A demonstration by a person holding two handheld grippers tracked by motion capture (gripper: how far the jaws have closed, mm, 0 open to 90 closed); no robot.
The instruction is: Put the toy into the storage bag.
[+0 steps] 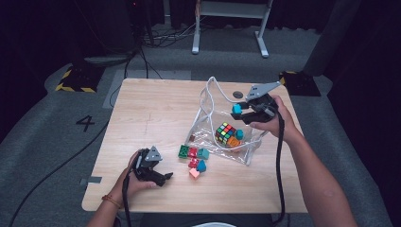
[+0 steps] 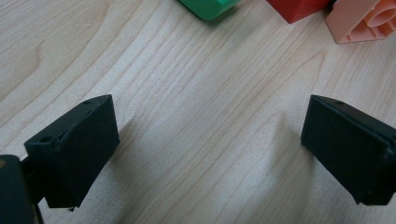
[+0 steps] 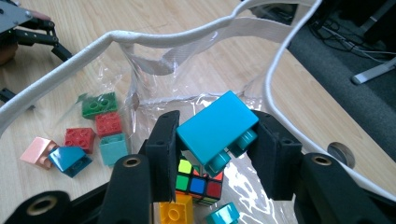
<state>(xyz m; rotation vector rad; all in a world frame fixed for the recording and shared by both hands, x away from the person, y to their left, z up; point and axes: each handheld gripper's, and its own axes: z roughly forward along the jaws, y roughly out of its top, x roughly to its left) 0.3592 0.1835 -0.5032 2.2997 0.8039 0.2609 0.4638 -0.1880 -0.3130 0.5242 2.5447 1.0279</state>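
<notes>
Teal brick (image 3: 215, 127) clamped in right gripper (image 3: 212, 154) above clear bag (image 1: 208, 135); cube (image 1: 225, 133), two bricks already bagged. Left gripper (image 2: 210, 144) spread, empty; six bricks (image 1: 193, 158) left on bench (image 1: 156, 104).

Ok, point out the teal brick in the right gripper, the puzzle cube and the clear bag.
teal brick (image 3: 212, 126): right gripper view, its smooth side face.
puzzle cube (image 1: 225, 132): high view, its top face.
clear bag (image 1: 206, 97): high view, its white-edged handle.

The pale wooden table (image 1: 156, 104) is seen from above and the near side in the high view. Its grain is seen very close in the left gripper view. The clear white-edged plastic bag (image 3: 140, 39) is looked into from the right gripper view, shared with the high view.
</notes>
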